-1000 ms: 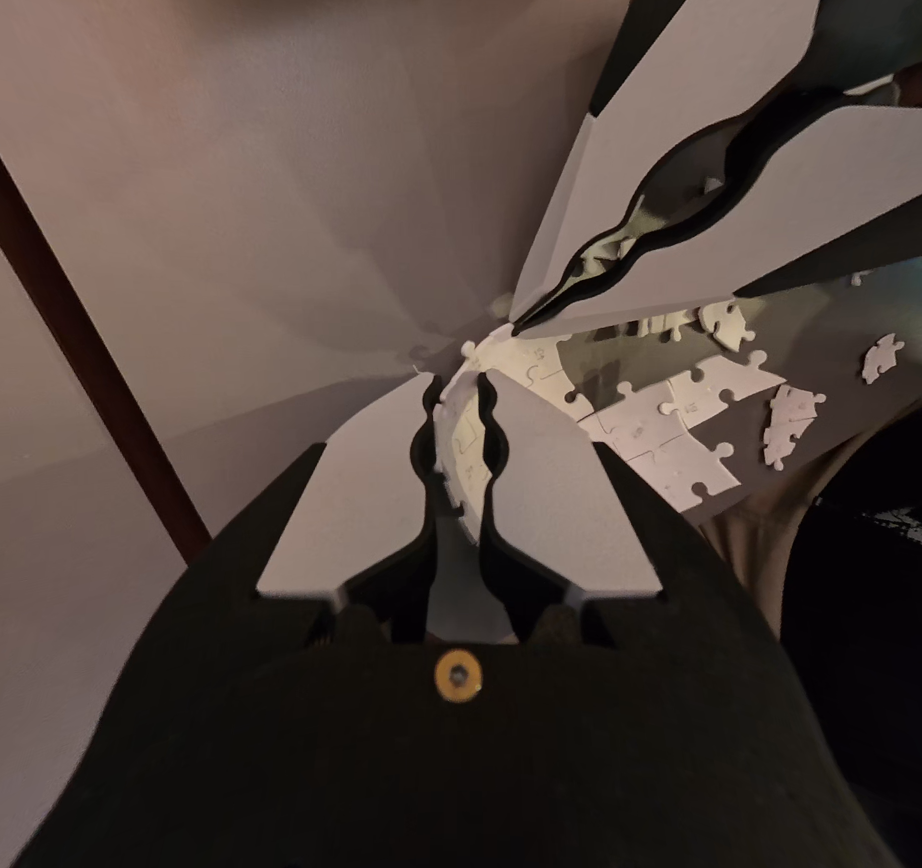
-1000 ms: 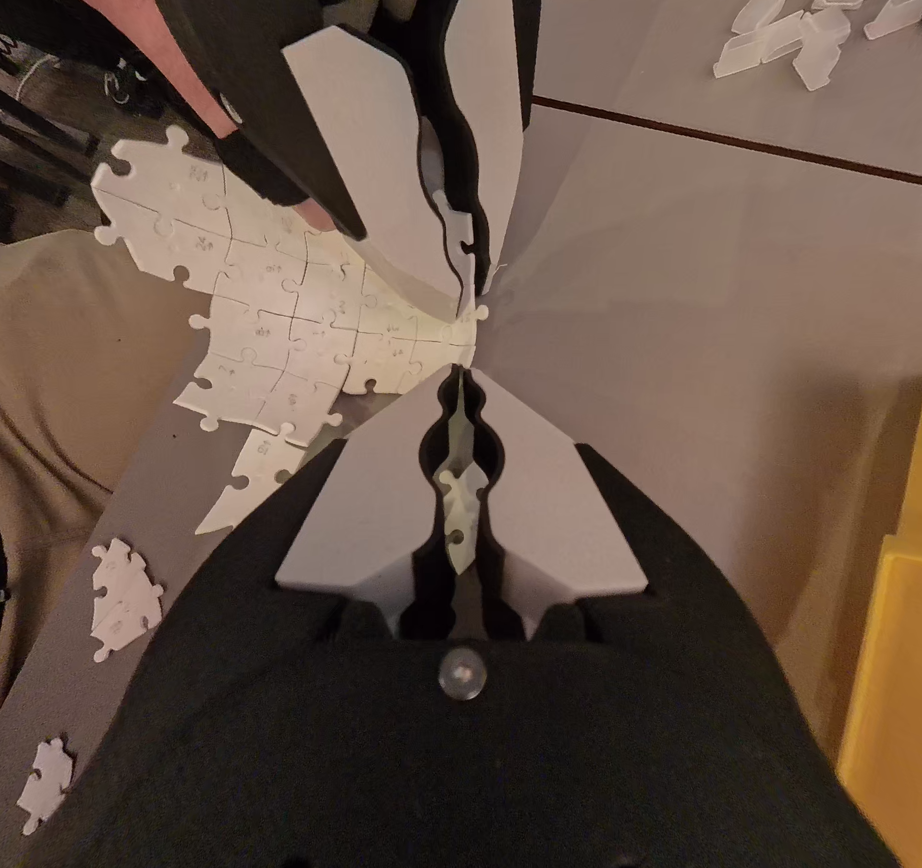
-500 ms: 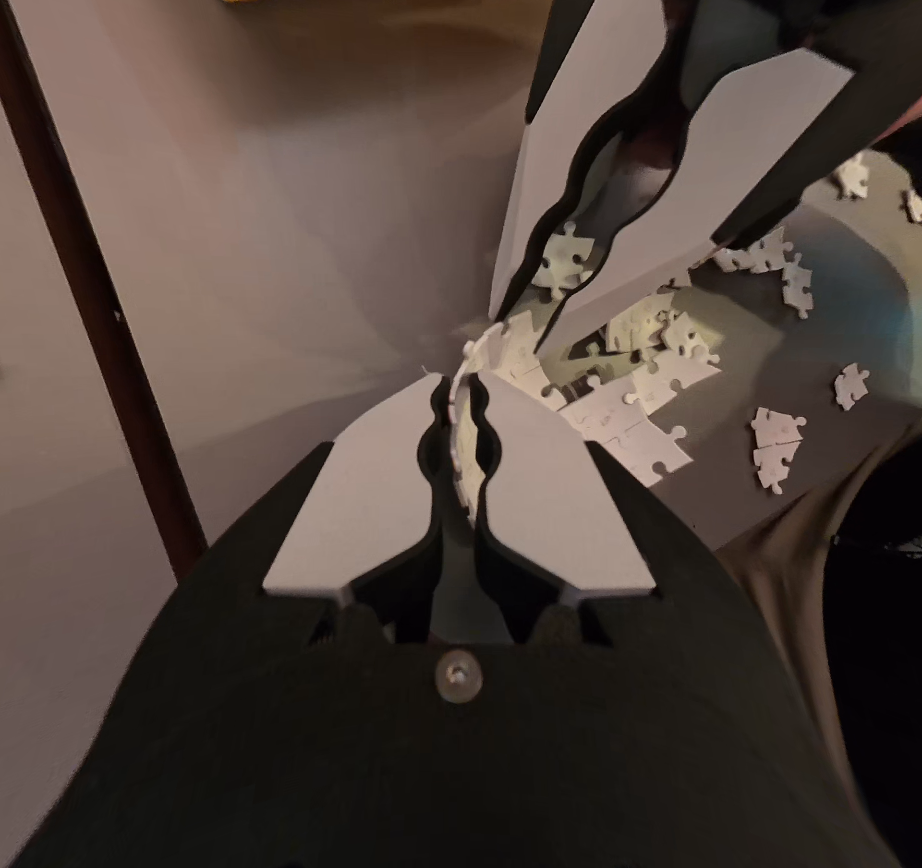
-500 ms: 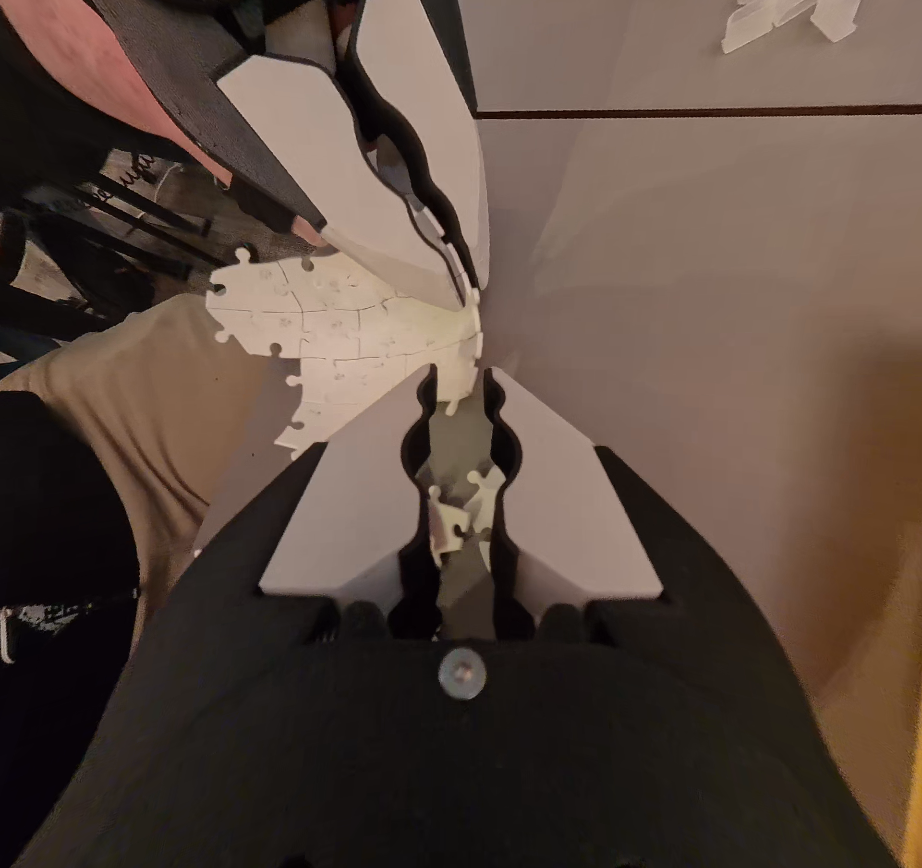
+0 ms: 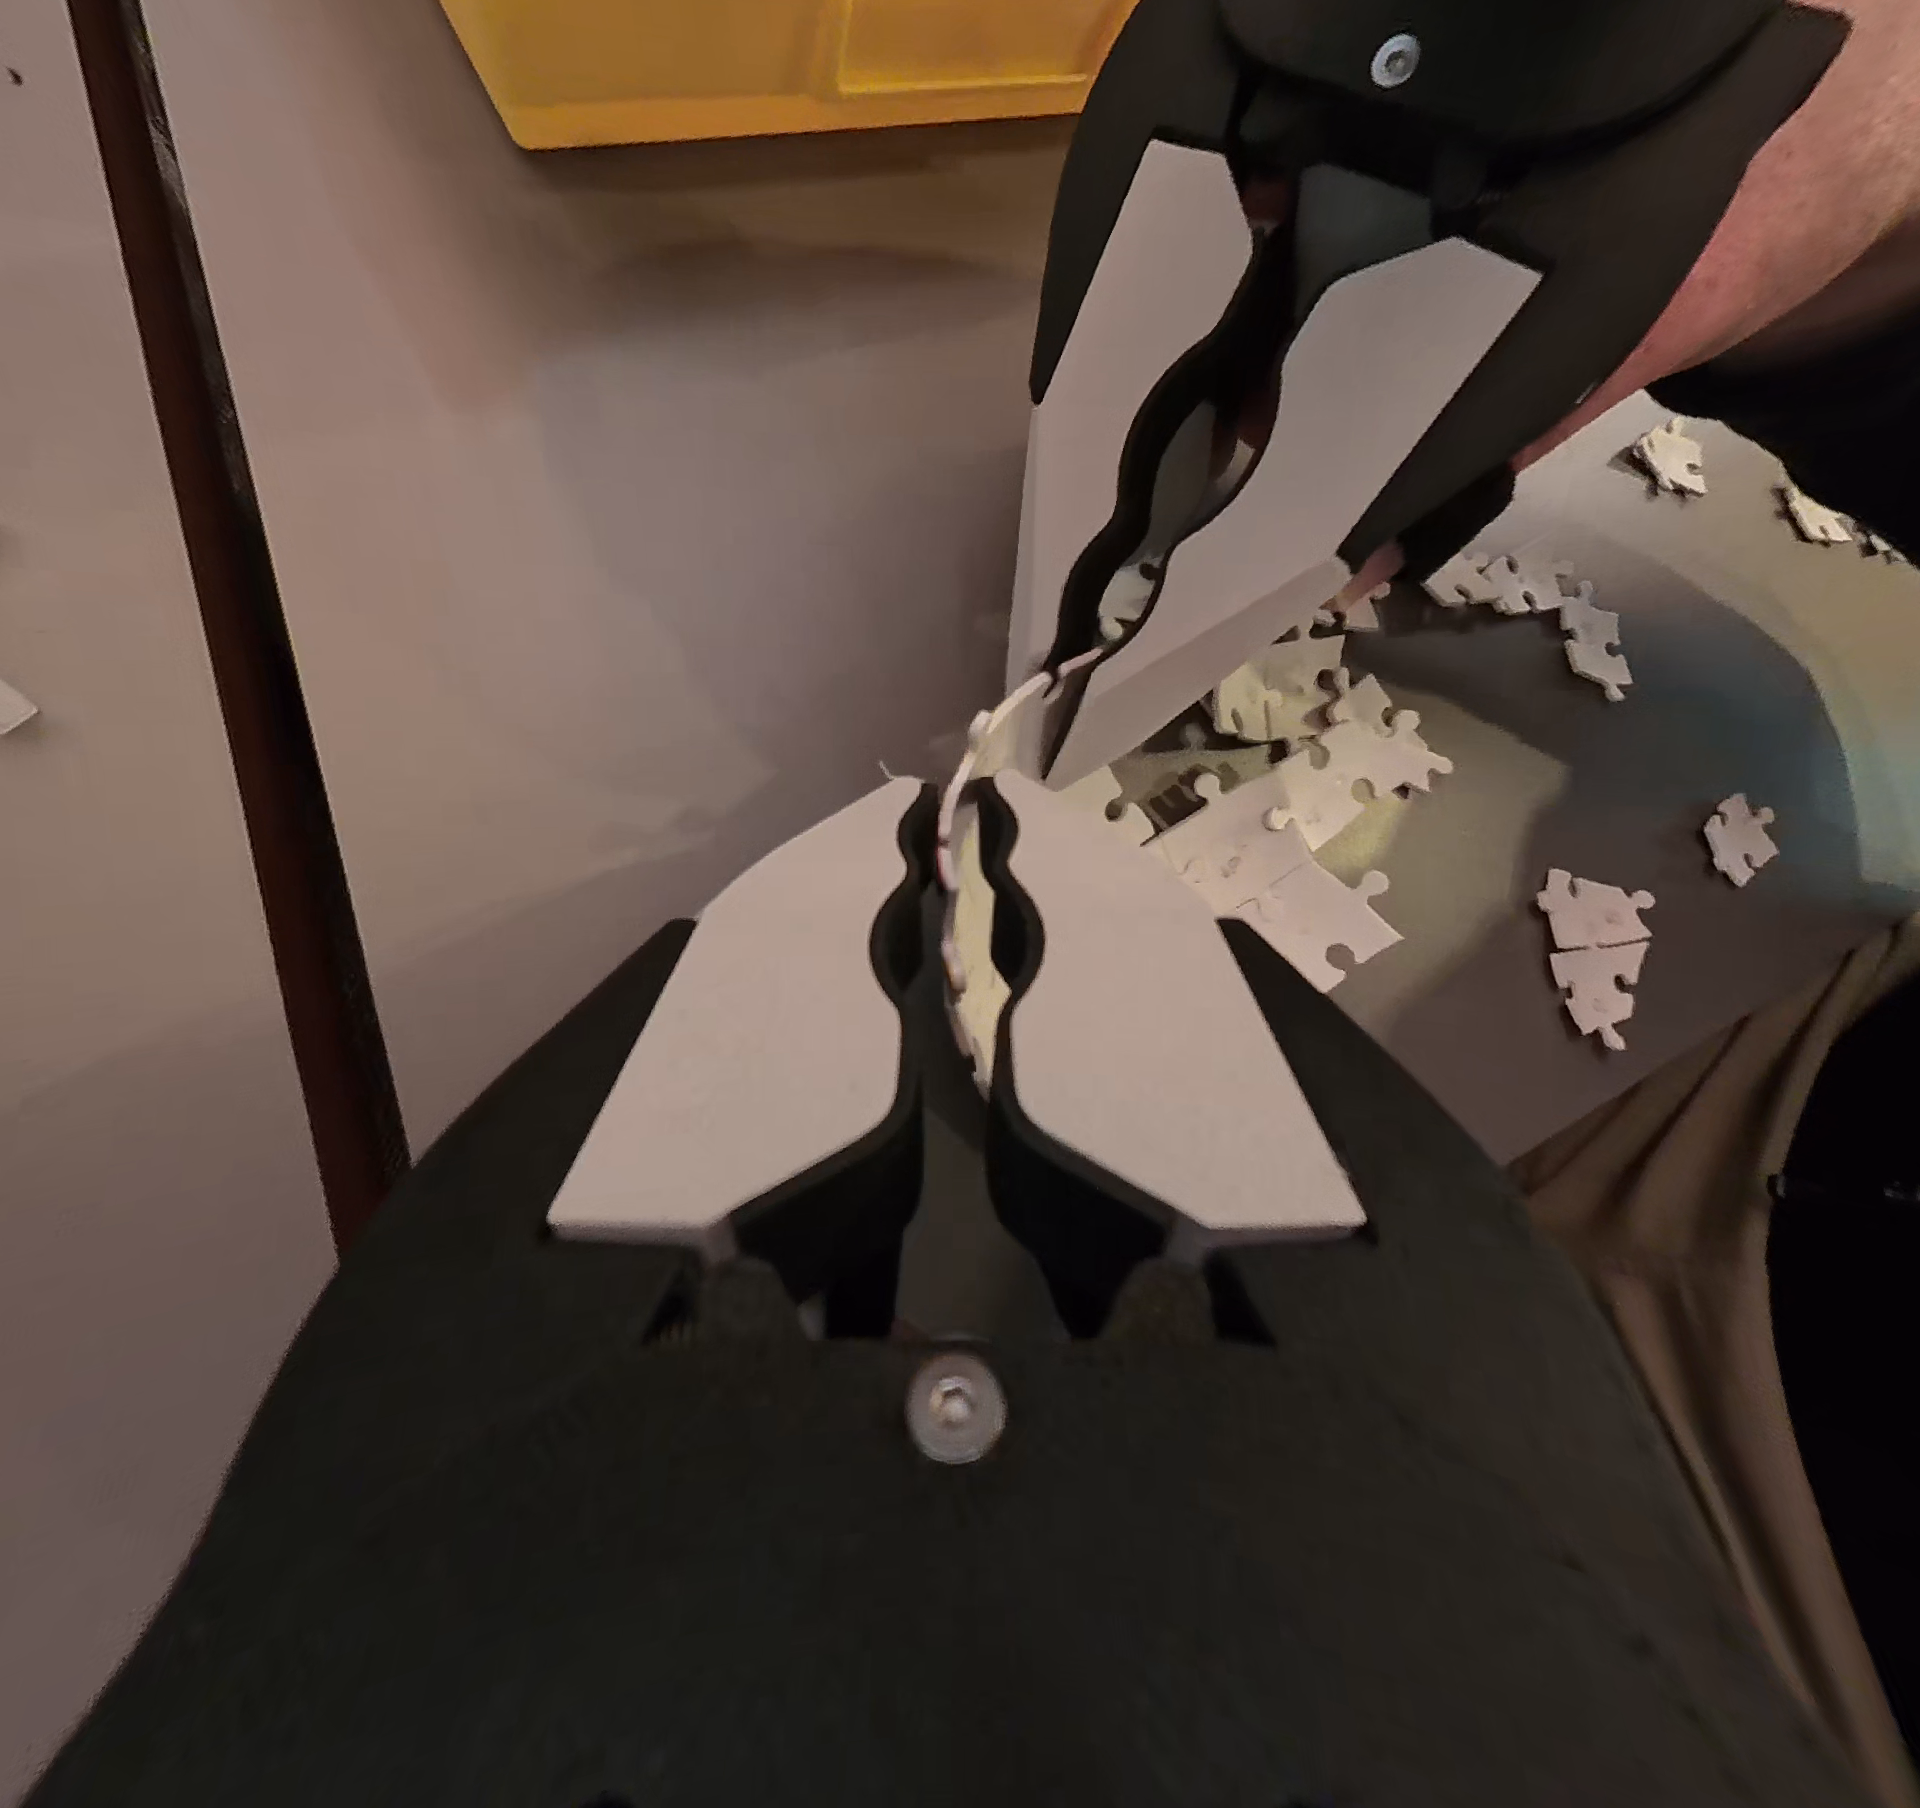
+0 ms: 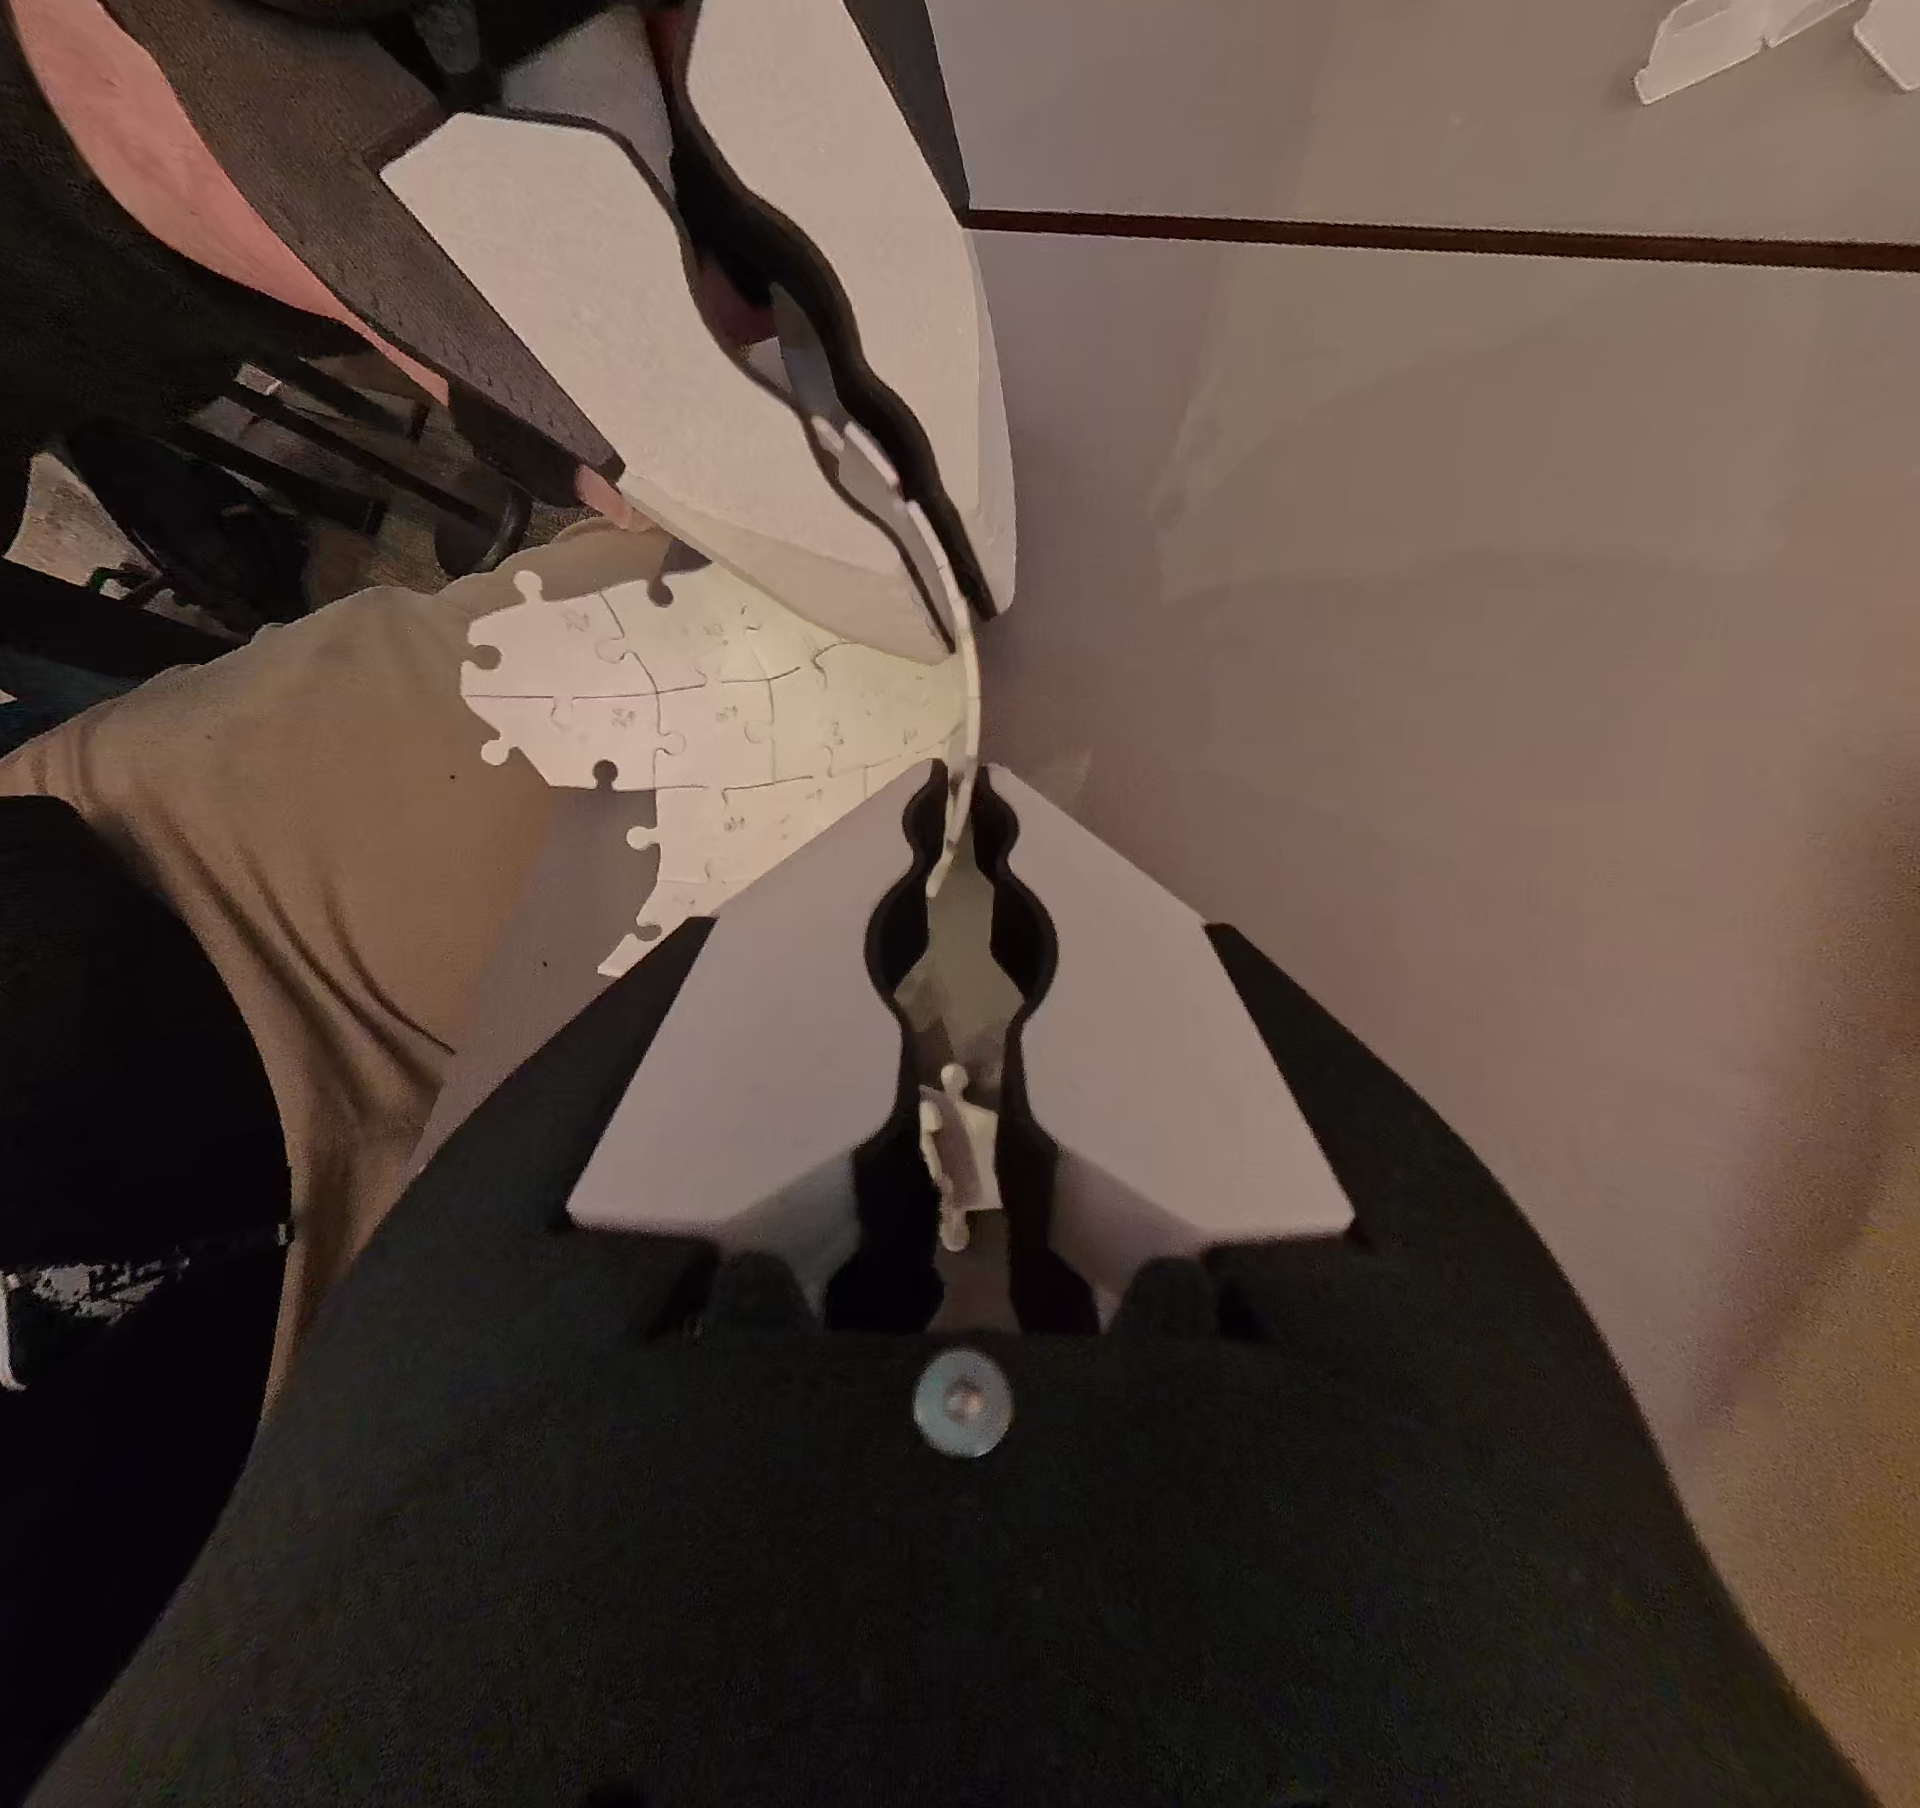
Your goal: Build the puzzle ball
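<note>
Overhead, a grey table (image 5: 623,511) crossed by a dark seam (image 5: 229,615) was seen. Small markings were printed on the pcs, not legible. Beyond the curved puzzle shell (image 6: 727,719), held above the table, a yellow bin (image 5: 810,2) sat; loose pieces (image 5: 1595,958) were scattered beside it. Shell's edge was pinched by left gripper (image 5: 961,802) and right gripper (image 6: 961,792), both narrow.

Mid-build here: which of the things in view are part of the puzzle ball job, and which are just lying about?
Part of the job:
- curved puzzle shell, gripped at its edge by both grippers
- left gripper
- right gripper
- loose puzzle pieces on the table

Lying about:
- yellow bin
- clear plastic parts
- dark seam across the table
</note>
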Demonstrator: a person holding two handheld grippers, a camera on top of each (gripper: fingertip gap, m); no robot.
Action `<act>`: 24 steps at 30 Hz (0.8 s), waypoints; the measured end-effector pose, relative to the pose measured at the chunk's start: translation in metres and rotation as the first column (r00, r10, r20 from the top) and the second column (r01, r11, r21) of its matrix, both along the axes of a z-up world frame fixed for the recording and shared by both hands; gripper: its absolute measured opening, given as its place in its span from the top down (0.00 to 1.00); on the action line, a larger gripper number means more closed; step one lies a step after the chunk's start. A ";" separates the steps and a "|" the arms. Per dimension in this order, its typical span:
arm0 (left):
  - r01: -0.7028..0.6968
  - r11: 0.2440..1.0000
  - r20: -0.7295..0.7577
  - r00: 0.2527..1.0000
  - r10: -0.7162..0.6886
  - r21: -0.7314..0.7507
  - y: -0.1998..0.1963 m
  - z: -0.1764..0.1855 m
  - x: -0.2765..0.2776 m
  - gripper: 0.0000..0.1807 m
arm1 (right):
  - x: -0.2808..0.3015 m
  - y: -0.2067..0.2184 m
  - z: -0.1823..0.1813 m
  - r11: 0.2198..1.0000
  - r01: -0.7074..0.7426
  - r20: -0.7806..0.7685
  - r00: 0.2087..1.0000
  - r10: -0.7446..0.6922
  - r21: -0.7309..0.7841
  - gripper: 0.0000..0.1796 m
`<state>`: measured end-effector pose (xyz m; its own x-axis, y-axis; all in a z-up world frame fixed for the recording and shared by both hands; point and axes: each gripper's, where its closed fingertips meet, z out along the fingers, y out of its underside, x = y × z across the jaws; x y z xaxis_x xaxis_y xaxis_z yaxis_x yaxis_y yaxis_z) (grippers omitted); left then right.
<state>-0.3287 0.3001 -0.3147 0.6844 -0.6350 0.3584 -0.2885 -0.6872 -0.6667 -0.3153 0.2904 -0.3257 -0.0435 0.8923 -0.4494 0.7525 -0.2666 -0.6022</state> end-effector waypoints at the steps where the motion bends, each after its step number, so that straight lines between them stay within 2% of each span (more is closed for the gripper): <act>1: 0.006 1.000 0.000 1.000 -0.006 0.001 -0.001 0.000 0.000 0.95 | -0.001 -0.001 0.001 1.000 -0.002 -0.007 1.000 0.002 -0.001 0.99; 5: 0.059 0.998 -0.014 0.998 -0.059 0.007 -0.009 -0.002 0.004 0.92 | -0.003 -0.003 0.004 1.000 -0.008 -0.015 1.000 0.008 0.001 0.99; 13: 0.068 0.998 0.016 0.998 -0.068 -0.001 -0.015 -0.001 0.001 0.97 | -0.005 -0.007 0.006 0.999 -0.032 -0.013 0.999 0.032 0.011 1.00; 18: 0.034 0.999 0.032 0.999 -0.035 0.018 -0.016 0.001 -0.003 0.97 | -0.005 -0.008 0.008 0.999 -0.007 -0.028 1.000 0.006 -0.035 0.94; 24: -0.027 0.999 0.079 0.997 0.023 0.041 -0.017 0.003 -0.006 0.97 | -0.004 -0.014 0.004 0.999 -0.016 -0.020 1.000 0.015 -0.031 0.99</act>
